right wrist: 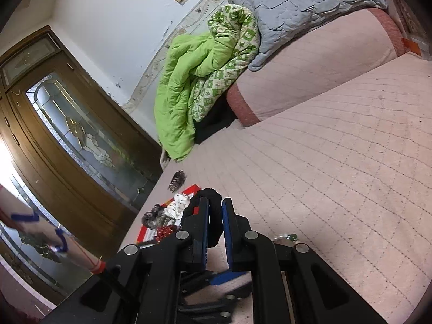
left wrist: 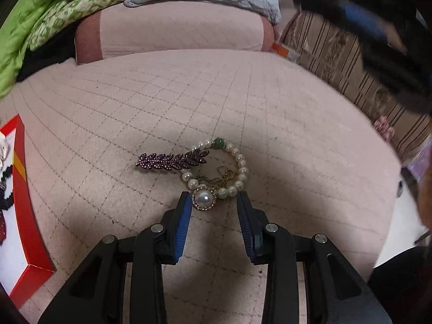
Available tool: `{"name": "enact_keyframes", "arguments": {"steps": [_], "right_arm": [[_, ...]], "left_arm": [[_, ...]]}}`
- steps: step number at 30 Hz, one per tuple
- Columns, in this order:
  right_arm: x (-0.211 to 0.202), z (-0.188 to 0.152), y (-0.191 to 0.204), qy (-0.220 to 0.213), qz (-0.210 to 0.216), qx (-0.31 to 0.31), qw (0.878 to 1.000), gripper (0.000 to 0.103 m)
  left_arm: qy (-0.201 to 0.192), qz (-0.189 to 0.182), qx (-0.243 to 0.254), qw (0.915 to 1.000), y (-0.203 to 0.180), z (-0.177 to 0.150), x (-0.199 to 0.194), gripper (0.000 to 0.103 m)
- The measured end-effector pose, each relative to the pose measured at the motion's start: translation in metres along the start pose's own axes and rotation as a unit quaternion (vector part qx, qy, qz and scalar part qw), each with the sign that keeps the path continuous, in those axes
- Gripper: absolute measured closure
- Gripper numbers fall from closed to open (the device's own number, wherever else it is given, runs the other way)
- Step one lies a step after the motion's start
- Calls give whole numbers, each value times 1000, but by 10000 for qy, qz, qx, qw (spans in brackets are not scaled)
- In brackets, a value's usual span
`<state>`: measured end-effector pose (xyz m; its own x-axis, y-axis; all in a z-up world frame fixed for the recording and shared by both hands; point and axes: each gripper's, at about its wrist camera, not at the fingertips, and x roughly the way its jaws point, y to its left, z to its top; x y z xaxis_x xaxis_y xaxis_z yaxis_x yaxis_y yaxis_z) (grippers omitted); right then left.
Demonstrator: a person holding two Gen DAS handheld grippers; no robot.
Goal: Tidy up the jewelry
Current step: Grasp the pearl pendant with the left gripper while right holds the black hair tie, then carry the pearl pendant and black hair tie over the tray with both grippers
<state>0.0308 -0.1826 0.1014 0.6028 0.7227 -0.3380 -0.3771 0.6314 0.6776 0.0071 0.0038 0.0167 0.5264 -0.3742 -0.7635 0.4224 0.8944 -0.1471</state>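
Note:
On the pink quilted bed cover [left wrist: 270, 113] lies a small pile of jewelry. It holds a large pearl pendant [left wrist: 203, 199] with a gold rim, a pearl bracelet [left wrist: 241, 162] with one green bead, a thin gold chain [left wrist: 220, 179] and a purple leaf-shaped hair clip [left wrist: 171, 160]. My left gripper [left wrist: 214, 205] is open and low over the cover, its blue pads on either side of the pendant. My right gripper [right wrist: 216, 206] is shut on a black fabric hair band [right wrist: 214, 216], held above the red box [right wrist: 193, 189].
The red box [left wrist: 25, 189] stands at the cover's left edge with several pieces inside: a white fabric item [right wrist: 179, 202], red beads [right wrist: 166, 230] and a dark scrunchie [right wrist: 155, 217]. A green quilt [right wrist: 186, 86] and grey blanket [right wrist: 302, 2] sit on a pink bolster [left wrist: 178, 32].

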Motion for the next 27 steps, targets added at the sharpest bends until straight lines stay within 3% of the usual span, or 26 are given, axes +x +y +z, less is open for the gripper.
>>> {"name": "enact_keyframes", "arguments": {"steps": [7, 10, 14, 21, 27], "right_arm": [[-7, 1, 2, -74, 19, -52, 10000, 92], [-9, 2, 0, -90, -22, -13, 10000, 92], [-7, 2, -1, -67, -46, -11, 10000, 92], [0, 2, 6, -10, -108, -147, 9998, 92], [14, -1, 13, 78, -183, -240, 9995, 92]], "left_arm": [[46, -132, -249, 9996, 9, 5, 13, 71], [61, -129, -331, 9994, 13, 8, 16, 84], [41, -8, -137, 9999, 7, 2, 9, 84], [-441, -34, -232, 9988, 20, -6, -49, 84], [-958, 261, -522, 9937, 55, 3, -102, 84]]}}
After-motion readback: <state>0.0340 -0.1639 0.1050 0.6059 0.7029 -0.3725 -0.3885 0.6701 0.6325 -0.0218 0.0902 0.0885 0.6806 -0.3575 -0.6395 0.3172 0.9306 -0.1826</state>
